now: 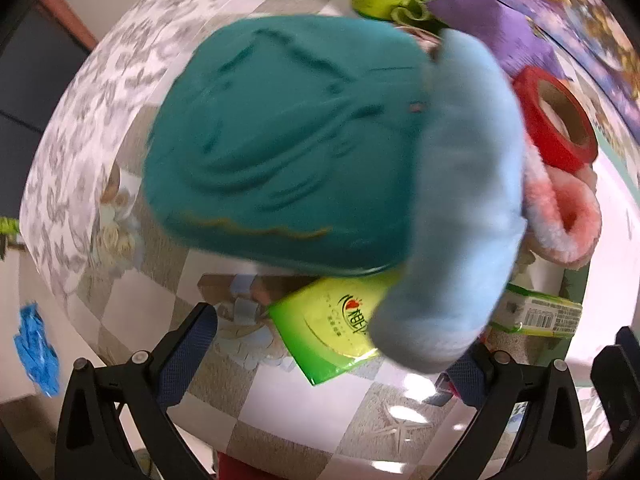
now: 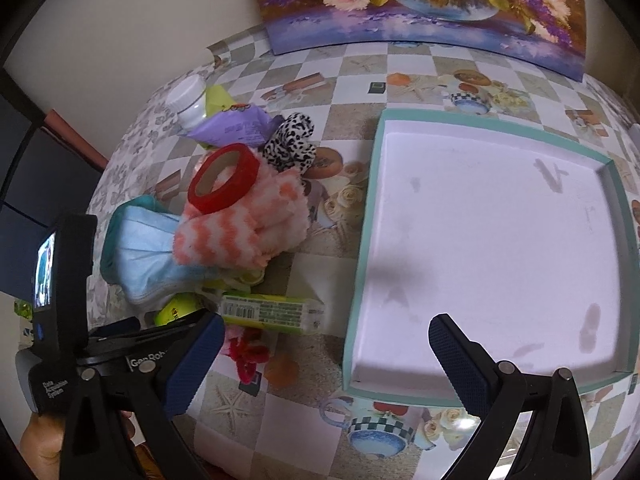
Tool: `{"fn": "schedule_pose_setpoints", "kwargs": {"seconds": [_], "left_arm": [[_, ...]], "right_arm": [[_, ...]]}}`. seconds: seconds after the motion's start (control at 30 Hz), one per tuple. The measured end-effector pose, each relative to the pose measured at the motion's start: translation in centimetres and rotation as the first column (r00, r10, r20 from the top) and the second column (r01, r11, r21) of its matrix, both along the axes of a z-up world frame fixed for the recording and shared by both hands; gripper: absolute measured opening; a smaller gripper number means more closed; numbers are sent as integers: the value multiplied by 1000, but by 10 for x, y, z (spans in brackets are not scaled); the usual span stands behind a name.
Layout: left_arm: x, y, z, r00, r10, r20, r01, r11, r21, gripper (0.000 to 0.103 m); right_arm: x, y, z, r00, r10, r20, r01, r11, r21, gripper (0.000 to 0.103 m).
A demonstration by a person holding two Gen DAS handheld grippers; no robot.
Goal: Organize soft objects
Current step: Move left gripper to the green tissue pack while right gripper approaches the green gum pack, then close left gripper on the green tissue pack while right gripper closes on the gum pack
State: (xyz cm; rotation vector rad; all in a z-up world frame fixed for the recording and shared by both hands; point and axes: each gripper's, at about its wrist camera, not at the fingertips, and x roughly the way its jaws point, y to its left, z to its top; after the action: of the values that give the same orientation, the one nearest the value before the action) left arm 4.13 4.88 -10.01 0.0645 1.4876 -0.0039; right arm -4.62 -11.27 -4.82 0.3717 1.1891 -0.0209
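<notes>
Left gripper (image 1: pixel 328 356) spread, empty; light blue cloth (image 1: pixel 460 208) just ahead, long axis running away; right gripper (image 2: pixel 326 354) spread over tray (image 2: pixel 360 240).

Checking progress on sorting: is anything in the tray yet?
No, the tray holds nothing; the soft items sit piled to its left.

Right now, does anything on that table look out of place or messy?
Yes. The red tape roll sits tilted on the pink striped fuzzy sock, a hard thing atop the jumbled soft pile. The teal-rimmed tray beside it holds nothing, only faint stains.
</notes>
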Motion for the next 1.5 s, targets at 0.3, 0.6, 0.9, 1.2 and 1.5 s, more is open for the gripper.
{"fn": "schedule_pose_setpoints", "kwargs": {"seconds": [0.3, 0.6, 0.9, 1.2, 1.5], "left_arm": [[-6, 37, -2, 994, 106, 9, -105, 994, -29, 100], [-14, 68, -4, 987, 159, -7, -160, 986, -52, 89], [-6, 78, -9, 983, 186, -3, -186, 981, -55, 89], [-3, 66, -6, 982, 189, -7, -189, 980, -54, 89], [1, 64, -12, 981, 193, -12, -194, 979, -56, 89]], "right_arm": [[4, 14, -5, 999, 47, -11, -47, 999, 3, 103], [9, 34, -7, 994, 111, -15, -111, 994, 2, 96], [16, 46, -17, 990, 134, -46, -135, 991, -19, 92], [27, 52, -30, 987, 139, -76, -142, 989, -33, 87], [38, 57, -39, 987, 132, -88, -135, 990, -32, 82]]}}
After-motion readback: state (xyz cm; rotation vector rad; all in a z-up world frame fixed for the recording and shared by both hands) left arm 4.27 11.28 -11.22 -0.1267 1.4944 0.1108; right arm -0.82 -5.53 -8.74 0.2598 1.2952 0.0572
